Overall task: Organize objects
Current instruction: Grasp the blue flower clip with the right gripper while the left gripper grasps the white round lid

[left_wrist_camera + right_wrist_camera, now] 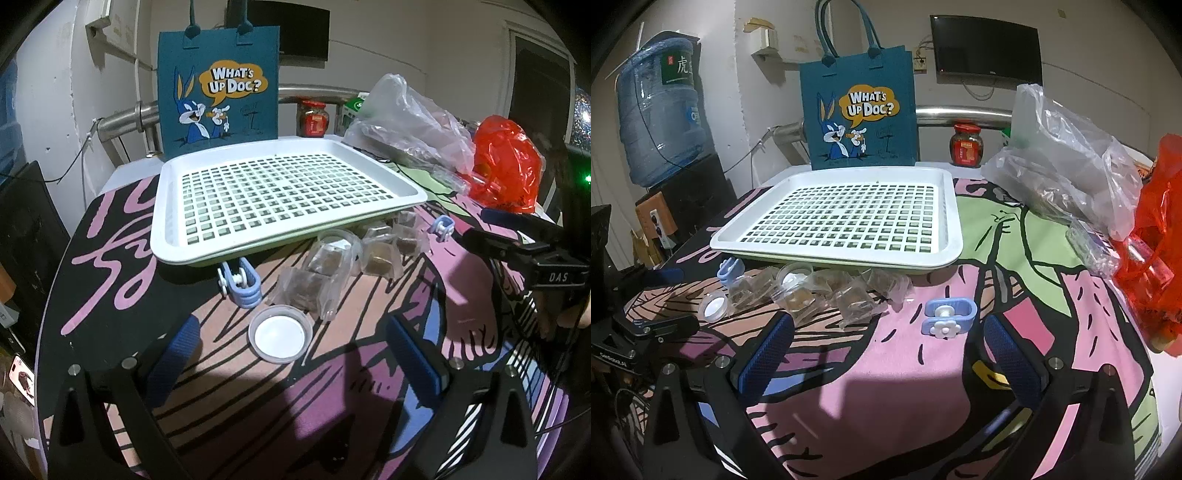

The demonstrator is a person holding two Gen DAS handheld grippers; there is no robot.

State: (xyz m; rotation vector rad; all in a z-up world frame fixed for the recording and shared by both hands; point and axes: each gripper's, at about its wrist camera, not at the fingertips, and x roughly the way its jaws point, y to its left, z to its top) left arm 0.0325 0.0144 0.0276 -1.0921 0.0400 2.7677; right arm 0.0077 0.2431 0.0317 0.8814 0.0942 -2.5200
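A white perforated tray [406,192] [945,254] sits on the patterned tablecloth. In front of it lie several clear packets with brown contents [314,280] [857,299], a round white lid [280,334] [714,304], a clear round cup [795,277] and two blue clips [240,282] [947,317]. My left gripper [291,354] is open, its blue pads either side of the lid. My right gripper [886,350] is open just short of the flower clip, nothing between its fingers.
A blue cartoon tote bag [218,92] [858,114] stands behind the tray. A clear plastic bag [1067,173], a red plastic bag [506,166] [1156,254] and a red jar [967,144] crowd the right side. A water bottle [661,114] stands off the table at left.
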